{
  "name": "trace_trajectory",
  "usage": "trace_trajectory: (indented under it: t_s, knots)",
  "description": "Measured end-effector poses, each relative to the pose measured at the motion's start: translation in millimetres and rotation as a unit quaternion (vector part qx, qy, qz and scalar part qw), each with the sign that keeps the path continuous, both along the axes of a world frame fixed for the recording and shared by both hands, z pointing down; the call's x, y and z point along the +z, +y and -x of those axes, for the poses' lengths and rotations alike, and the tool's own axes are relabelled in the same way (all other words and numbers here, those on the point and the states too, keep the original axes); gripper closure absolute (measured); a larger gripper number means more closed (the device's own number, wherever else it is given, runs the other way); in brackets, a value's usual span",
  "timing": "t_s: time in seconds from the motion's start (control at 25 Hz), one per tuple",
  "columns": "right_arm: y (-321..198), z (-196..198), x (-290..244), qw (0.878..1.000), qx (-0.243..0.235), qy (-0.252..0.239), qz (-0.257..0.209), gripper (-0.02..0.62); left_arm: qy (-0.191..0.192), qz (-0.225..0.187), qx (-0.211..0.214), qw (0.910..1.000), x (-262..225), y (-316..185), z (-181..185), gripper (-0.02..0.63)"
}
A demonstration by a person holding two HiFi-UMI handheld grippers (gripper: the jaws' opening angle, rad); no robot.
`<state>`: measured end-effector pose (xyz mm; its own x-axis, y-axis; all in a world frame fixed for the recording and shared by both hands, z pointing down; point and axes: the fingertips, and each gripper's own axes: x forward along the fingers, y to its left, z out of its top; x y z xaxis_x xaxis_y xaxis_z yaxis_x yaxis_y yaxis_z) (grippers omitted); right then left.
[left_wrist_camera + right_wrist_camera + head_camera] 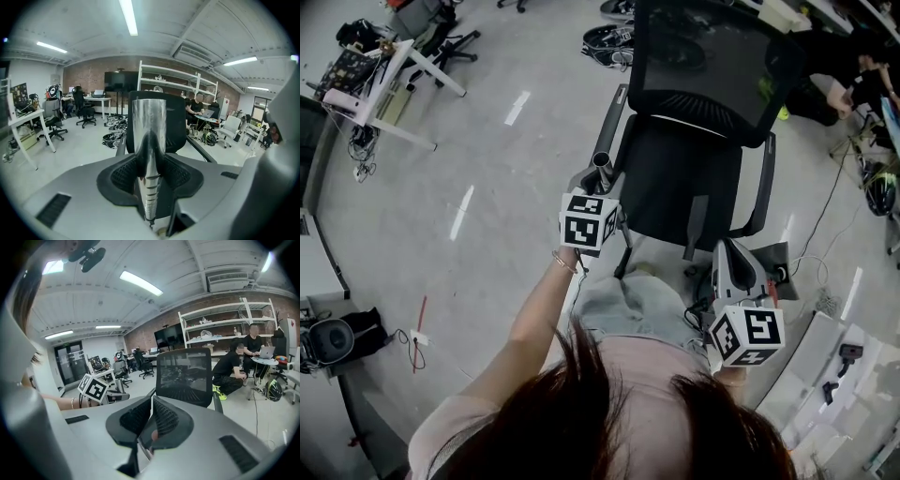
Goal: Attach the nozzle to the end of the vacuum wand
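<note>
The left gripper holds the vacuum wand, a smooth round tube of shiny, mirror-like metal. Its jaws stand fairly wide, and their black pads, dimpled like a fine grid, close on the tube from both sides. The wand rises straight out between them. In the head view its far end shows as an open hollow ring, pointing up and away from the person toward the office chair. Low on the tube, near the base of the jaws, a row of short dark notches runs along the metal.

The right gripper hangs at the person's right, well apart from the wand. Its jaws are pressed narrow, with the two ribbed black pads meeting along a thin seam. A small pale spot sits deep in that seam, too small to identify.

Both grippers have smooth grey plastic shells and a white cube printed with black square markers.

The chair has a black mesh back, a padded black seat and slim curved armrests. It stands on a smooth grey floor marked with short white dashes. A thin bracelet circles the left wrist.
</note>
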<state>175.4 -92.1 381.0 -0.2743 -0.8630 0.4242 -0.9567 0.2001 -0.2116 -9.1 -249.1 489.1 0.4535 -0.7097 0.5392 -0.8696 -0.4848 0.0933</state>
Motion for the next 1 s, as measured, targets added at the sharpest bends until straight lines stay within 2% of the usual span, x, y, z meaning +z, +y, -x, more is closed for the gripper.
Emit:
trace_trajectory:
  t_s: [0.28,0.44,0.8,1.0]
  knots:
    - [-7.3,-10.0,21.3,0.999,-0.025,-0.007,0.023,0.571,-0.011,-0.004,0.0,0.9999,-1.6,5.5,-3.9,0.451]
    - [-12.3,-19.1,44.8,0.998,-0.028,-0.025,0.052,0.571,-0.011,-0.003,0.002,0.9999,0.2,3.4,-6.3,0.451]
    - [-17.6,-48.9,112.0,0.99,0.002,-0.09,0.109,0.571,-0.011,-0.001,0.007,0.9999,3.5,1.0,-7.0,0.449]
    - [-17.0,-66.9,151.2,0.984,0.027,-0.105,0.14,0.569,-0.01,-0.003,0.008,0.9999,5.0,-0.8,-6.6,0.449]
